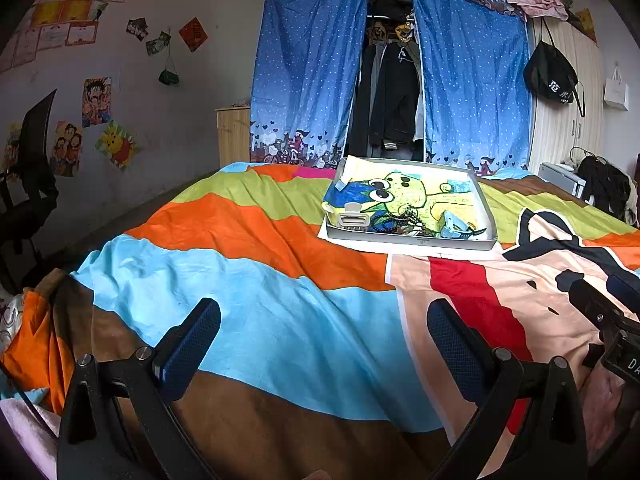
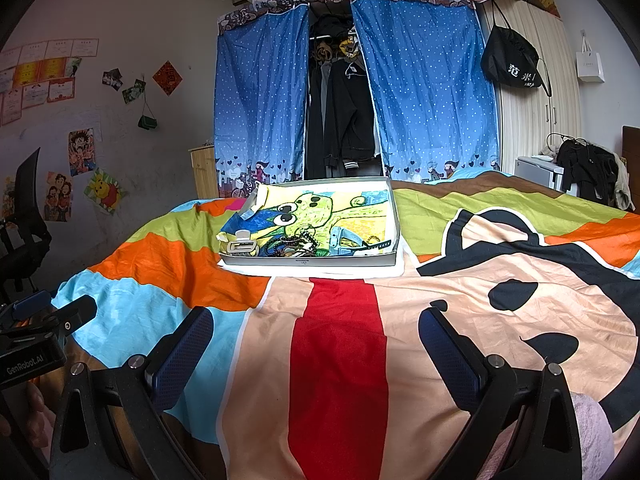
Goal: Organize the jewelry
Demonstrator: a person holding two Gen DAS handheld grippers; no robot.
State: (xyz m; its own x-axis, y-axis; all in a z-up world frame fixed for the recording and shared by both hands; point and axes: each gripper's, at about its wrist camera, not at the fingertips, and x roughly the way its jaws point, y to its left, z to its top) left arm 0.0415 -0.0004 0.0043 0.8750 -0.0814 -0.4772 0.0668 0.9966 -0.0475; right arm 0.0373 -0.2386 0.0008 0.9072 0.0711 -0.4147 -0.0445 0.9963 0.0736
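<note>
A shallow grey box (image 1: pixel 412 241) (image 2: pixel 308 261) lined with a green cartoon drawing lies on the bed, far ahead of both grippers. At its near edge lie a white hair claw (image 1: pixel 352 219) (image 2: pixel 240 246), a tangle of dark bead bracelets (image 1: pixel 394 222) (image 2: pixel 292 244) and a light blue item (image 1: pixel 454 226) (image 2: pixel 340 242). My left gripper (image 1: pixel 324 334) is open above the blue and brown stripes, nothing between its fingers. My right gripper (image 2: pixel 316 340) is open over the red stripe, also holding nothing. Each gripper shows at the edge of the other's view.
The bed carries a striped cartoon bedspread (image 1: pixel 248 240) (image 2: pixel 520 320). Beyond it stands a wardrobe with blue curtains (image 1: pixel 312 76) (image 2: pixel 424 88). A black chair (image 1: pixel 28 184) is at the left wall, a dark bag (image 2: pixel 512 60) hangs at the right, and clothes (image 2: pixel 588 168) are piled beside the bed.
</note>
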